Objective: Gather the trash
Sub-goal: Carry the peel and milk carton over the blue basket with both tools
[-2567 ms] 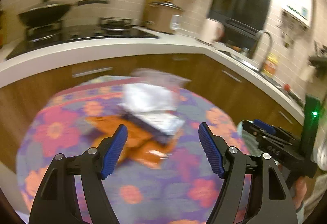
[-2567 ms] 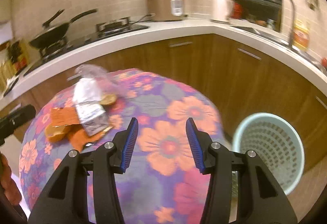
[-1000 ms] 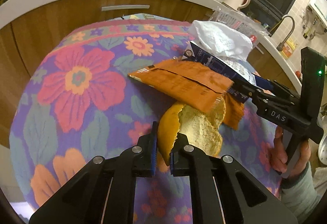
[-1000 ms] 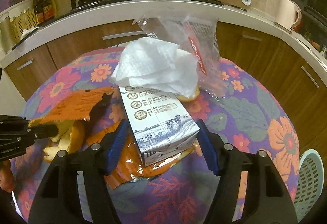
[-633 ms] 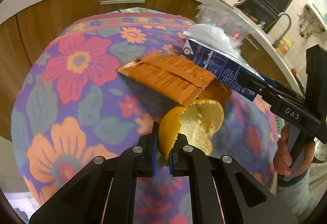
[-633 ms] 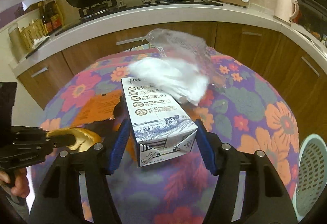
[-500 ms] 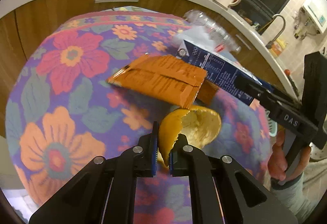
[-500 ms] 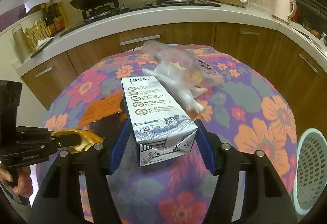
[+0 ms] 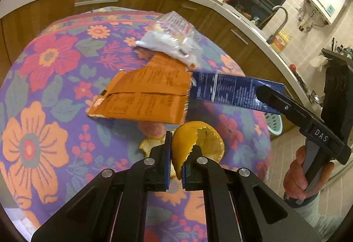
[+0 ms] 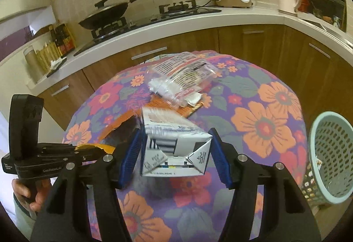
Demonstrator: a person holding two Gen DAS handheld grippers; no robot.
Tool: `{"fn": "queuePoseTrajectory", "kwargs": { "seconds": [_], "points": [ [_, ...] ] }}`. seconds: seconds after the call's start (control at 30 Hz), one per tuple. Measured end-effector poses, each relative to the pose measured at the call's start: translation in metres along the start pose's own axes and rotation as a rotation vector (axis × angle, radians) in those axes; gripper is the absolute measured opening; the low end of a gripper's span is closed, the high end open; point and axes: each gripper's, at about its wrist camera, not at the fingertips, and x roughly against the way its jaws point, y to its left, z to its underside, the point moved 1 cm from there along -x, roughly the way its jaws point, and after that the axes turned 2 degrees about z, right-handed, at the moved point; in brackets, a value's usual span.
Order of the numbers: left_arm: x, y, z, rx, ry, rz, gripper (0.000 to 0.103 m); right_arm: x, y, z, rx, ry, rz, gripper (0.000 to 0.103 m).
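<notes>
Right wrist view: a milk carton (image 10: 176,145) is clamped by the right gripper (image 10: 175,153); orange peel (image 9: 196,142) is pinched by the left gripper (image 9: 175,164); orange wrapper (image 9: 143,96) and plastic bag (image 10: 185,72) are left on the table, the basket (image 10: 331,153) is nearly empty

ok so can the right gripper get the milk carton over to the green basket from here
Probably yes. The right gripper is shut on the milk carton, lifted off the floral table, and the green basket stands open-topped just off the table's right edge with nothing visible between them.
</notes>
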Motion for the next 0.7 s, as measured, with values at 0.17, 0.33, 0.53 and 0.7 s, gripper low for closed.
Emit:
{"fn": "queuePoseTrajectory", "kwargs": {
  "seconds": [0.17, 0.33, 0.53, 0.7],
  "points": [
    [0.001, -0.021, -0.002, -0.039, -0.008, 0.022, 0.005, 0.020, -0.015, 0.005, -0.028, -0.030, 0.021, 0.057],
    [-0.002, -0.043, -0.009, -0.078, -0.012, 0.043, 0.005, 0.039, -0.033, 0.005, -0.063, -0.065, 0.037, 0.057],
    [-0.001, -0.064, -0.021, -0.121, -0.036, 0.057, 0.005, 0.061, -0.053, 0.003, -0.103, -0.112, 0.056, 0.057],
    [-0.007, -0.081, -0.036, -0.151, -0.046, 0.065, 0.005, 0.073, -0.070, -0.002, -0.132, -0.150, 0.064, 0.057]
  ]
}}
